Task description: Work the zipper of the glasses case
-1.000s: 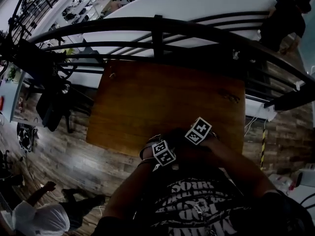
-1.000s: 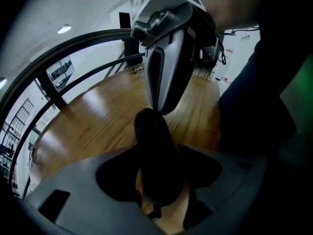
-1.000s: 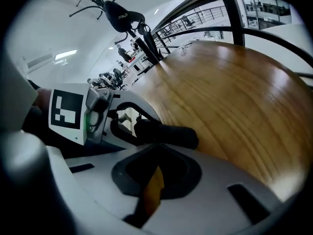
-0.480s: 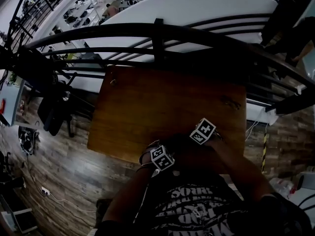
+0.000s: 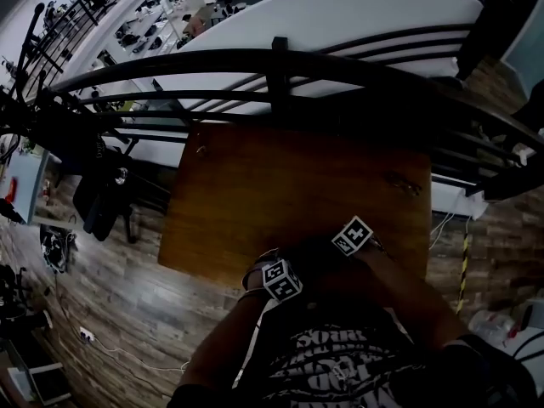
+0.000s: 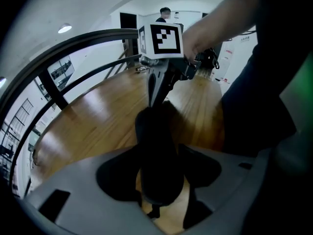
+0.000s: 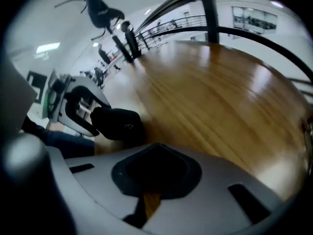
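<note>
Since a second ago our right gripper [image 6: 152,103] has dipped lower toward the near edge of the table [image 5: 280,185], while our left gripper [image 6: 159,176] has kept its place. In the head view both work at the table's 6 o'clock edge, the right one's marker cube at about 2 o'clock from the left one's. The left tongs stand wide and are clamped on the glasses case [image 6: 155,146], a dark oblong held lengthwise between them, which we judge is meant to steady it and leave its far end free. From the left gripper view, the right tongs come in from 12 o'clock and meet that far end; they are pressed together with nothing visible between them. The right gripper view shows the case off at 9 o'clock. We cannot make out the zipper pull against the black case, so we judge the right tip is seeking it there.
</note>
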Available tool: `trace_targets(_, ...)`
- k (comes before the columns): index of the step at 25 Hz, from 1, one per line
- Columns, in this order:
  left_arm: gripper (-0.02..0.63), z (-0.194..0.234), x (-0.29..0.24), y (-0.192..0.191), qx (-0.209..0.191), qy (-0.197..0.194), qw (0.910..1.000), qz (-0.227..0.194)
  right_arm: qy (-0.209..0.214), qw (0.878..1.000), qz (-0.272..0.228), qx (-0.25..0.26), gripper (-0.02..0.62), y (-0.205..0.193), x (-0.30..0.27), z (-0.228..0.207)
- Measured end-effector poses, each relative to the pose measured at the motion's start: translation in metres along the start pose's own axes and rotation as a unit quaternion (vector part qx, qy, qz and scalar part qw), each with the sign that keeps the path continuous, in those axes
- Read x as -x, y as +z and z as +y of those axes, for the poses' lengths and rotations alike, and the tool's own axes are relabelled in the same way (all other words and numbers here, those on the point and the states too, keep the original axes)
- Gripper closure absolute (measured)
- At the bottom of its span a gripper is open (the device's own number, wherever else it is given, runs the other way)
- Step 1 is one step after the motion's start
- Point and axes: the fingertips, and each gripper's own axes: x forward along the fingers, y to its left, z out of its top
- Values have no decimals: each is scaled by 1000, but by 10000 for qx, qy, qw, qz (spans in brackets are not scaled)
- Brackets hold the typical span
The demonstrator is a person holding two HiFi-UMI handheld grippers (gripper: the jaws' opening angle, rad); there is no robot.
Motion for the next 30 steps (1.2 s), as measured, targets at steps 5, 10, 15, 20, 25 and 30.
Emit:
trace_targets(5, 351, 25, 6, 12, -414, 607, 9973, -51, 13, 9945, -1035, -190, 597, 14, 39, 10)
trace_targets(10, 348, 34, 29, 54, -218, 621, 9917, -1105, -189, 9729, -2305, 87, 595, 40, 100, 36)
trace_targets(15, 351, 51, 133, 103, 771, 1108, 9441, -3009, -482, 9253, -3749, 319, 595, 70, 181, 78)
trace_targets(20, 575, 85, 257, 126, 2008, 2060, 8480, -4451, -612, 8696, -4839, 766, 595, 103, 252, 127)
trace_targets(25, 598, 80, 298, 132, 2334, 2280, 8154, -4781, -1548, 8329, -5119, 1426, 597, 119, 289, 155)
trace_targets(30, 598, 67, 301, 130, 2003, 2268, 8258, -4758, -1979, 8139, -5288, 1372, 597, 119, 297, 162)
